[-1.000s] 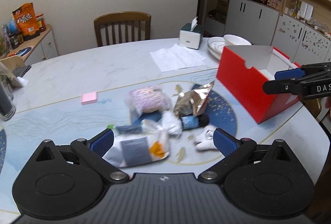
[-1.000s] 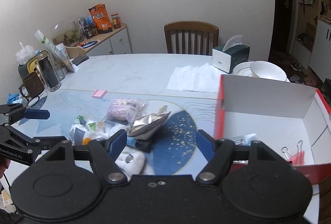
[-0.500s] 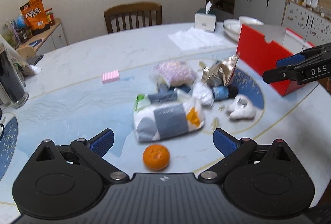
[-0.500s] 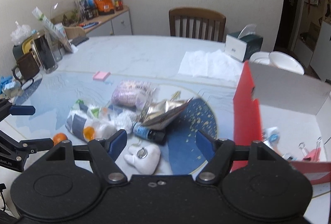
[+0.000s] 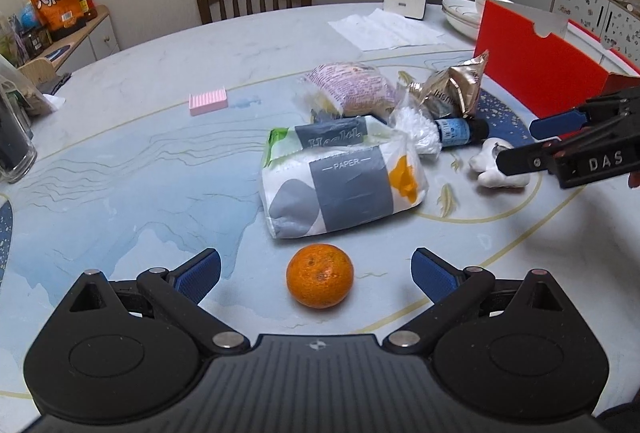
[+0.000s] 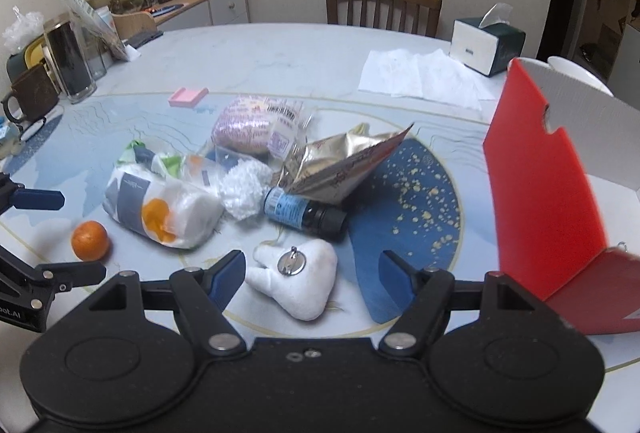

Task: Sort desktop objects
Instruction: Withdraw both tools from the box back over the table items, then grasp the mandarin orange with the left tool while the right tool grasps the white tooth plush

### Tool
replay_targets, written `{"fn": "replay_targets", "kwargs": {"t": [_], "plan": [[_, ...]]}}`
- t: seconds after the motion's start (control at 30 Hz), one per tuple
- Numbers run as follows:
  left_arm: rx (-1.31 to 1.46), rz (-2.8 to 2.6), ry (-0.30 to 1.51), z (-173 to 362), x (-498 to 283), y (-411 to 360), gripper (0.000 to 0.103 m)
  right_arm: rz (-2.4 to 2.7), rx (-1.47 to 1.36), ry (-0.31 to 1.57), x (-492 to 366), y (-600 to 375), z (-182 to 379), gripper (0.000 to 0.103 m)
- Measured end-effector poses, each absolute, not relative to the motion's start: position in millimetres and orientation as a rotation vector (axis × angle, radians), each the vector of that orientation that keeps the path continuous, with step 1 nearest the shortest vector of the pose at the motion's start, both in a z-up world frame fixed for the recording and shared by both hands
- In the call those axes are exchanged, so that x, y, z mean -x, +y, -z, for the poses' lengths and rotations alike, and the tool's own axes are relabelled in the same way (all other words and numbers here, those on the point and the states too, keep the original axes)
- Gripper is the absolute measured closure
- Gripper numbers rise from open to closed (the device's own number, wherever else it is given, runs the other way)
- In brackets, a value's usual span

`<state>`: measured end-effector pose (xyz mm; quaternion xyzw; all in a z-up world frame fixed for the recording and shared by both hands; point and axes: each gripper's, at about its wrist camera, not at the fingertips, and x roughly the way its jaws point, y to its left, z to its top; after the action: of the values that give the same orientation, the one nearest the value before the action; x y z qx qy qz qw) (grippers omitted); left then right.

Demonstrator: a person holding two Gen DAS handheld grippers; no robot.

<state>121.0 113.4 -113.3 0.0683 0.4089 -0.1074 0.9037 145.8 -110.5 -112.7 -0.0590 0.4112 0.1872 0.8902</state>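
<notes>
Two grippers have sunk toward the table over the last second, and the heap that sat far ahead a moment ago now lies right under them, so the sorting looks about to begin with a first pick on each side. Going left to right: a pink pad lies alone at the far left of the clutter, untouched. Next, the left gripper has its claw spread wide and holds nothing; the orange, out of view a second ago, now sits on the table between its fingers, though neither pad touches it. Just beyond it lies the tissue pack, with a pink snack bag, a white fluffy bundle, a crumpled foil bag and a small blue-labelled bottle crowded behind. Further right, the right gripper is likewise spread and empty, and the white plush tooth lies between its fingers, near the left one; whether that pad grazes it is hard to tell. At the far right stands the red box, open and well apart from both targets, the likely place for sorted items. Judging by this, both hands are lined up to close.
</notes>
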Motion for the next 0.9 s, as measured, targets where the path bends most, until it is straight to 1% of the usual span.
{"fn": "replay_targets", "kwargs": {"t": [0.17,0.23,0.33,0.43,0.57,0.73,0.8,0.9], "plan": [[-0.139,0.228,0.856,117,-125,117,0.002,-0.392,0.128,0.871,-150,-101,122,0.03],[-0.134,0.231,0.866,119,-127,118,0.004,-0.394,0.136,0.876,-152,-98,124,0.03],[-0.135,0.239,0.883,121,-128,118,0.011,-0.392,0.143,0.883,-154,-94,127,0.03],[-0.129,0.248,0.888,122,-129,118,0.013,-0.388,0.144,0.89,-157,-93,128,0.03],[-0.128,0.256,0.897,122,-131,117,0.024,-0.382,0.153,0.904,-159,-91,131,0.032],[-0.117,0.263,0.903,122,-131,118,0.03,-0.372,0.142,0.918,-161,-93,134,0.032],[-0.11,0.267,0.908,123,-132,117,0.036,-0.371,0.138,0.92,-161,-94,134,0.033],[-0.104,0.268,0.911,122,-132,117,0.041,-0.375,0.134,0.921,-162,-94,135,0.034]]}}
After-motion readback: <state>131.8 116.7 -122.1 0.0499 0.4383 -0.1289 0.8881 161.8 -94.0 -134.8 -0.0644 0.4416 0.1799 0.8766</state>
